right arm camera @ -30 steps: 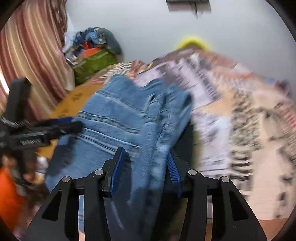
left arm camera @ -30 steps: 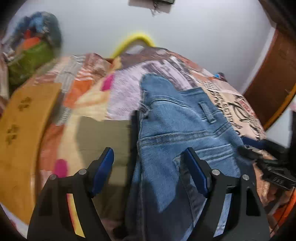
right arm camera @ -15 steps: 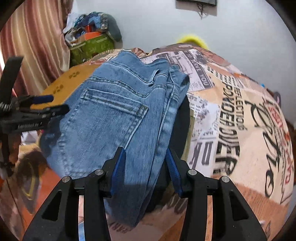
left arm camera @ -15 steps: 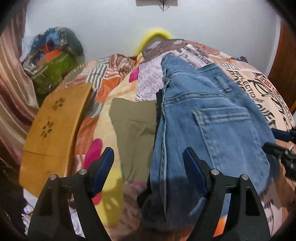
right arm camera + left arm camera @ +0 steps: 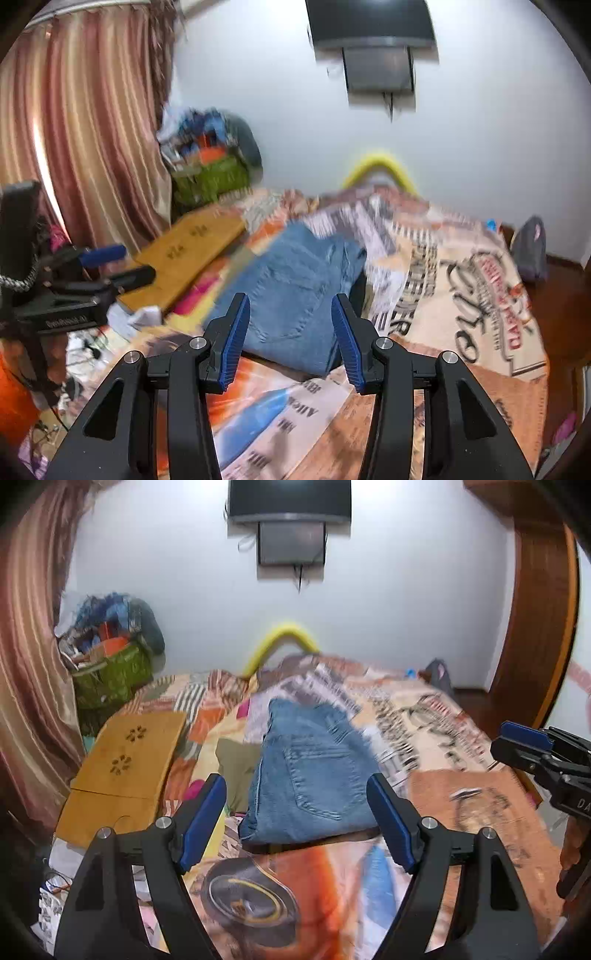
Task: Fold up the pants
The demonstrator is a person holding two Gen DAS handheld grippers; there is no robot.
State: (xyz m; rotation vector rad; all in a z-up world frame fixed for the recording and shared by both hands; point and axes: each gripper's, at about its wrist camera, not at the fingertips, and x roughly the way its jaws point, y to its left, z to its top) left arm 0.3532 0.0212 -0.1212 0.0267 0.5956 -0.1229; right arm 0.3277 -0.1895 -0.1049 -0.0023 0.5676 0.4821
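Left wrist view: the left gripper (image 5: 297, 821) has its jaws spread wide with nothing between the blue pads; the right gripper (image 5: 290, 338), in its own view, stands at a narrower gap, also empty. Neither touches cloth.

Beyond the left jaws, at about twelve o'clock from the fingertips, the jeans (image 5: 310, 775) lie folded into a compact block on the patterned bedspread (image 5: 461, 805), back pocket facing up, the folded edge nearest the camera. From the right wrist the same jeans (image 5: 291, 291) sit at about twelve o'clock too, just past the pads. An olive garment (image 5: 236, 764) shows at nine o'clock of the denim, partly under it, and a wooden lap tray (image 5: 125, 760) lies further out that way.

Judging by the look, the denim is fairly heavy, soft yet thick, not slippery and not fragile; stacked layers will hold a crease but may slide apart if lifted by one layer. The fold looks done or nearly so. For any further fold or carry, the best hold would be the two near corners of the block, pinching all layers together, one gripper at each.
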